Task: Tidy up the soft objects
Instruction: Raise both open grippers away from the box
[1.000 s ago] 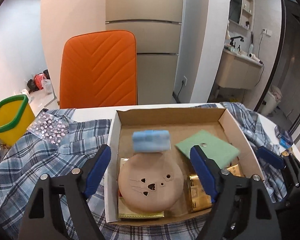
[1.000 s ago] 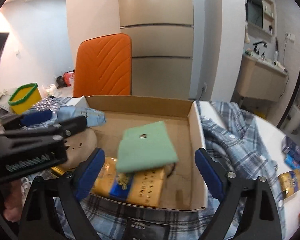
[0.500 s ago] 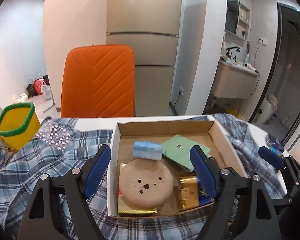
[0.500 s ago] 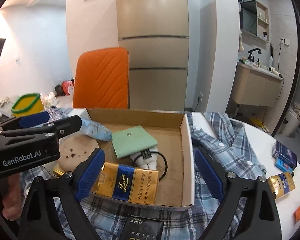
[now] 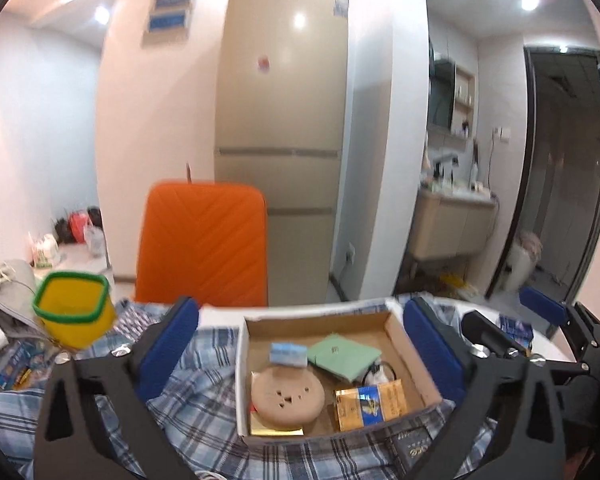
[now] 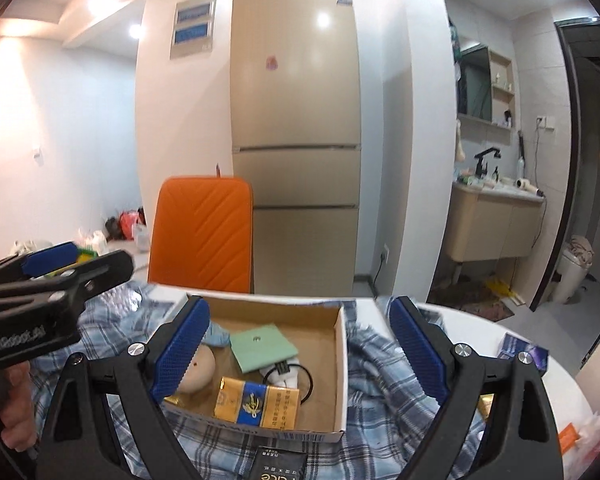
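Both grippers are held level-ish over the near edge of the cardboard box (image 5: 396, 320), nothing gripped: the left gripper (image 5: 300, 344) is seen with jaws opening, the right gripper (image 6: 300, 344) spread wide. Inside the box, a green cloth (image 5: 342, 356) is laid far right, a round tan cushion (image 5: 287, 394) near left, with a blue tissue pack (image 5: 287, 354) behind it. Everything is parked on a plaid shirt (image 5: 196, 392), with an orange chair (image 5: 202, 244) behind.

"GenRobot.ai" stands in white on the black body of the left tongs (image 6: 56, 264).
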The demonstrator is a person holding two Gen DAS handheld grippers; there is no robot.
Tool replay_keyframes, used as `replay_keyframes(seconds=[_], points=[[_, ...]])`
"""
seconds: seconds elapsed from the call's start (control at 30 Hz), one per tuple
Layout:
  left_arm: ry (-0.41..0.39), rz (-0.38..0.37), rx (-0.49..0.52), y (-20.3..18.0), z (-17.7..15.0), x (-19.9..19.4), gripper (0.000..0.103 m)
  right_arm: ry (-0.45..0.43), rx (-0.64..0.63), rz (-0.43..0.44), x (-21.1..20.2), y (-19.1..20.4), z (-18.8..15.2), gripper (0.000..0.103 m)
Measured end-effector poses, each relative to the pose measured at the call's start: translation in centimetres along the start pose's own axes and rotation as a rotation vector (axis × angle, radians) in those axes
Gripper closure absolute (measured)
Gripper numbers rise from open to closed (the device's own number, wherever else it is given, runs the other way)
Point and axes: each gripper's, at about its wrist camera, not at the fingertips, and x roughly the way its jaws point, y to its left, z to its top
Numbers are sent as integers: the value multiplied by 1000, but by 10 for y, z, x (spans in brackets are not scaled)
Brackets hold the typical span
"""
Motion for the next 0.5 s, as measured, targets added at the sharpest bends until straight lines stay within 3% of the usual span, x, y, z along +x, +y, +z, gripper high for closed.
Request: replay_keyframes(seconds=[0.1,0.37,0.5], points=[[-43,-8,1,4,3,-20,1,-38,26,1,-20,-6,4,0],[-112,8,4,16,0,-60,1,-123,51,-17,-71,-7,6,0],[-103,20,-3,24,-10,-70,1,-153,25,-21,-88,3,5,0]])
